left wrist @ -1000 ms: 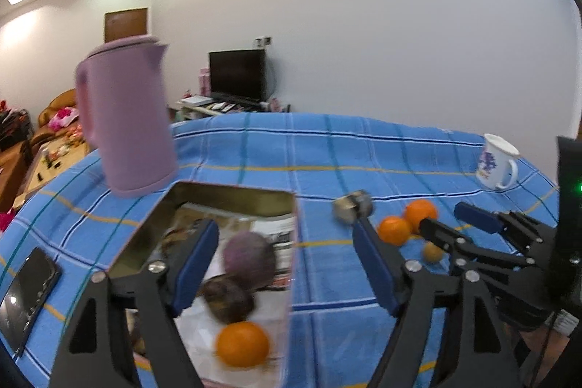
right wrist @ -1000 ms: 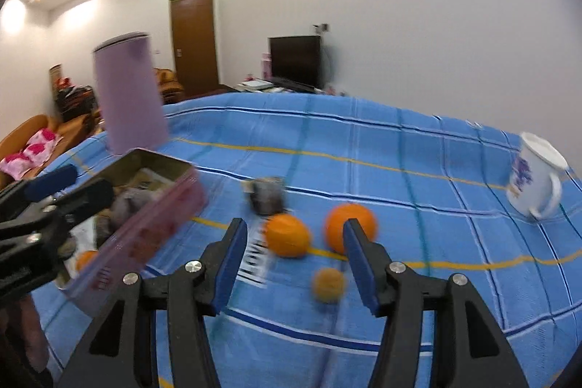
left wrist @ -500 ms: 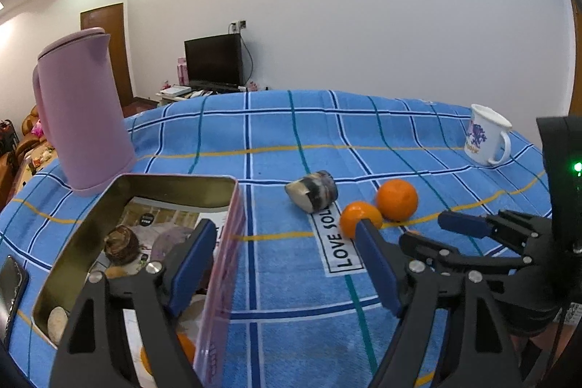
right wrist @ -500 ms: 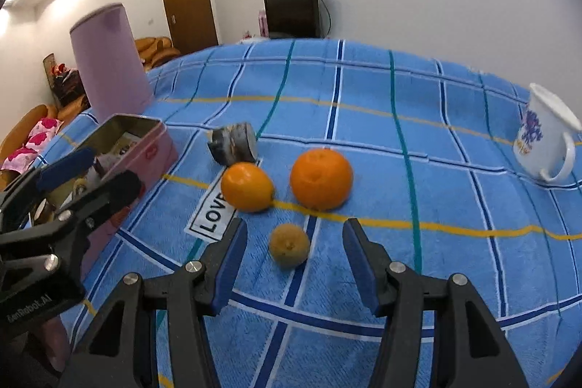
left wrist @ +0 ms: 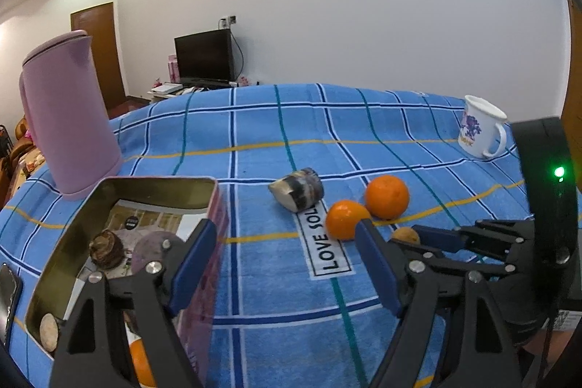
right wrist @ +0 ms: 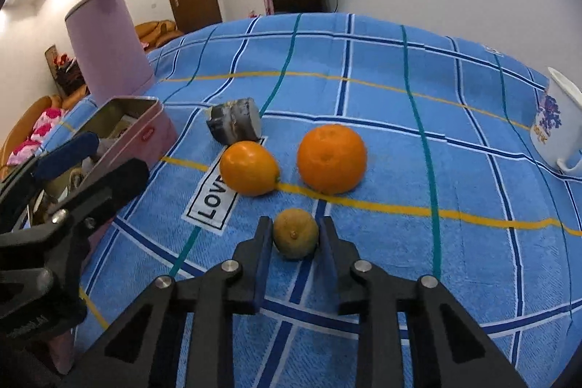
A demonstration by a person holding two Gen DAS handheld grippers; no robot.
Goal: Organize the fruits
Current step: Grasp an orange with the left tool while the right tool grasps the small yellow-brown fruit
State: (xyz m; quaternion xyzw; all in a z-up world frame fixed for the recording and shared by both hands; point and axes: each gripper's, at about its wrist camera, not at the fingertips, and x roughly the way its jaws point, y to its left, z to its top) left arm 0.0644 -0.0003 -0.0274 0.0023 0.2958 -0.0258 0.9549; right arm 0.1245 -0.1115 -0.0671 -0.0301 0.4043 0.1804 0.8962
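I am holding the right gripper (right wrist: 295, 239) low over the blue checked cloth (right wrist: 400, 140), and its fingers are closing around the small brownish-yellow fruit (right wrist: 295, 234); the pads sit against both sides of it, and the fruit is resting on the cloth. Just beyond it I am seeing the smaller orange (right wrist: 249, 168) on the left and the bigger orange (right wrist: 331, 158) on the right, near each other but apart, with a white "LOVE" label (right wrist: 212, 202) lying beside the smaller one. Behind them a dark, striped cut chunk (right wrist: 234, 125) is lying on its side.

I am keeping the left gripper (left wrist: 287, 260) spread wide and holding nothing, hovering by the near right corner of the open pink tin (left wrist: 214, 206). Inside the tin I am making out a brown round item (left wrist: 106, 249), a purple one (left wrist: 152, 248) and an orange fruit (left wrist: 140, 364) at the near end. Farther back the pink jug (left wrist: 69, 119) is standing upright just behind the tin, and the white mug (left wrist: 480, 130) is sitting far off to the right.
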